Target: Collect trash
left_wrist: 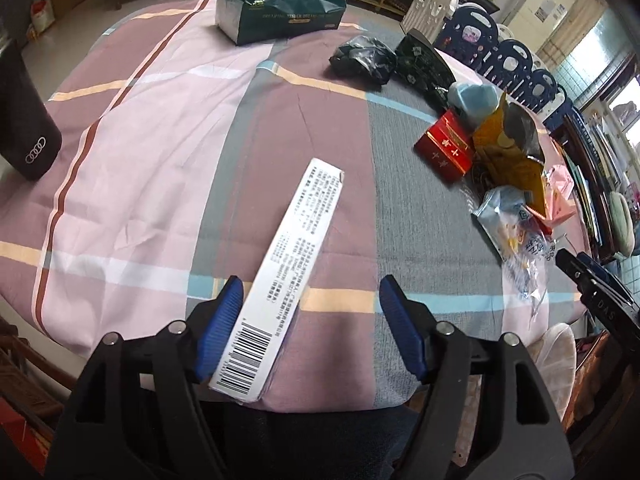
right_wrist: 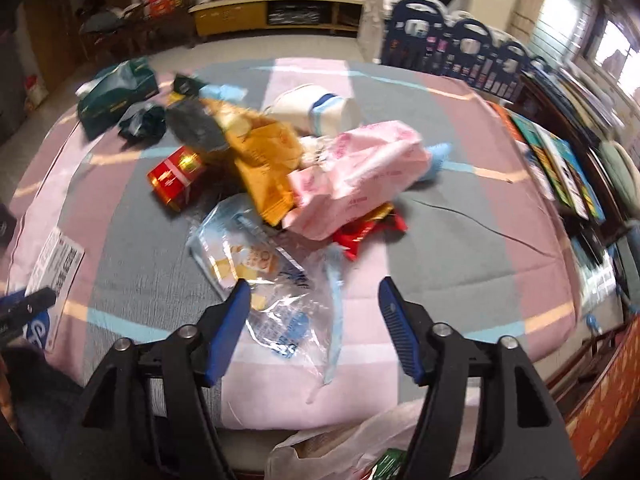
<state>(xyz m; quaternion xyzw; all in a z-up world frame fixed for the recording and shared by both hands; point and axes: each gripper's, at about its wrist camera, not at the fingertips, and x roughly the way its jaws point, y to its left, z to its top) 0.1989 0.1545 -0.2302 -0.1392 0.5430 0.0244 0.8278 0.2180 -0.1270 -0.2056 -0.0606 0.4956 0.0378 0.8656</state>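
Trash here is light: white carton [left_wrist: 286, 276] lies flat between the spread, empty jaws of the left gripper [left_wrist: 311, 300], stiff enough to pinch across its long edges; clear wrapper [right_wrist: 276, 300] under the open, empty right gripper [right_wrist: 314, 300] looks crinkly and slippery, so grab a bunched fold.

One round table [left_wrist: 132, 152] under a checked cloth holds one long white box [left_wrist: 280, 280], one green tissue box [left_wrist: 280, 12], one red cigarette pack [left_wrist: 444, 152], one yellow snack bag [right_wrist: 264, 160], one pink packet [right_wrist: 360, 176], one clear blue wrapper [right_wrist: 256, 264] and two grippers [left_wrist: 311, 304] [right_wrist: 314, 304].
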